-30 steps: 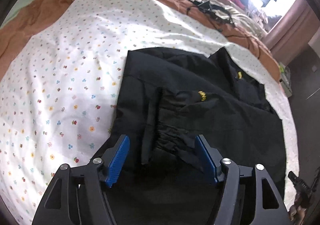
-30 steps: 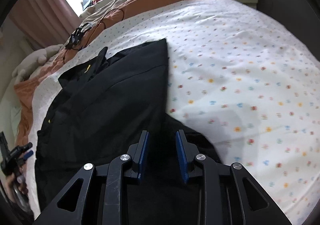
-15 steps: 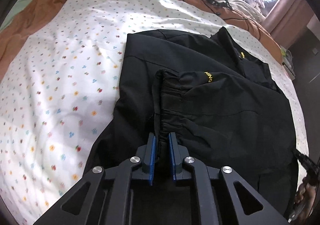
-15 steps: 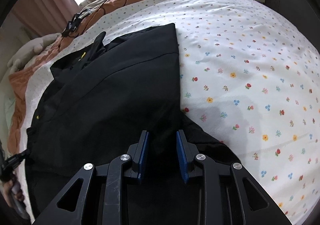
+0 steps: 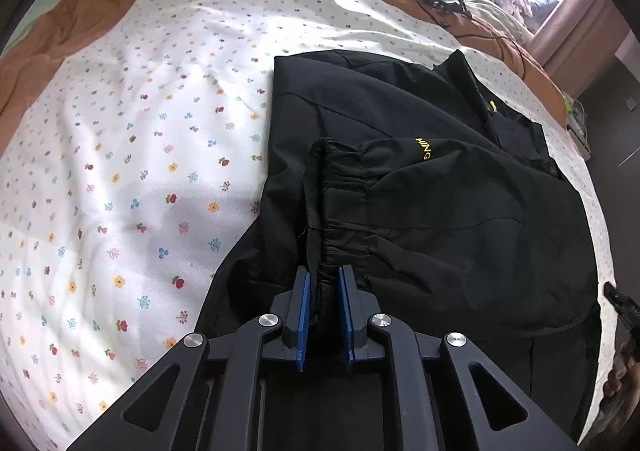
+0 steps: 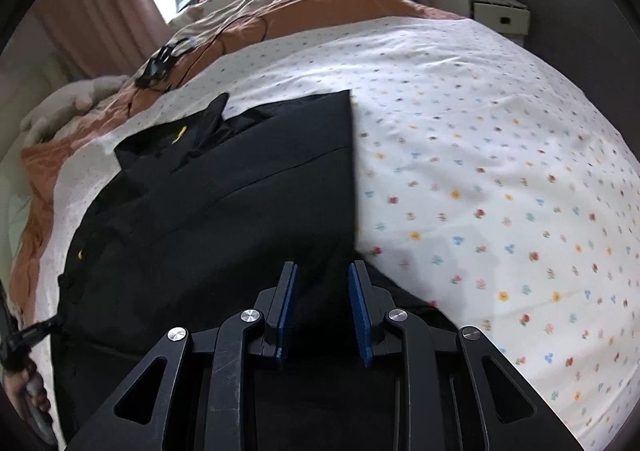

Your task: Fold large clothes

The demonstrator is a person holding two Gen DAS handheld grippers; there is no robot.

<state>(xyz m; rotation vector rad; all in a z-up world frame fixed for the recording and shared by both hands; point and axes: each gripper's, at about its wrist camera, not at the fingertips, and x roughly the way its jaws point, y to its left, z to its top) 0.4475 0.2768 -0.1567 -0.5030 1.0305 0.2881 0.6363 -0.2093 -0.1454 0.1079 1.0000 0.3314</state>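
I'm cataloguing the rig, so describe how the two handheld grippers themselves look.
Both look alike. The left gripper and the right gripper have matte black frames with triangular cut-outs, round silver pivot bolts, and flat blue pads lining the inner faces of the jaws. No cables or printed markings show on either. No sleeve is visible.

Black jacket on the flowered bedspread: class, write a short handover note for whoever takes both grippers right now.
Left gripper: jaws have just been closing and now pinch the gathered elastic cuff of the black jacket.
Right gripper: jaws narrow, with black cloth at the jacket's near right edge between the pads; looks like a grip.
Jacket lies on the flowered bedspread, collar away from you.
Done: one sleeve lies folded across the body, sides look turned in.
Left: probably carry the near end up toward the collar, then smooth it.
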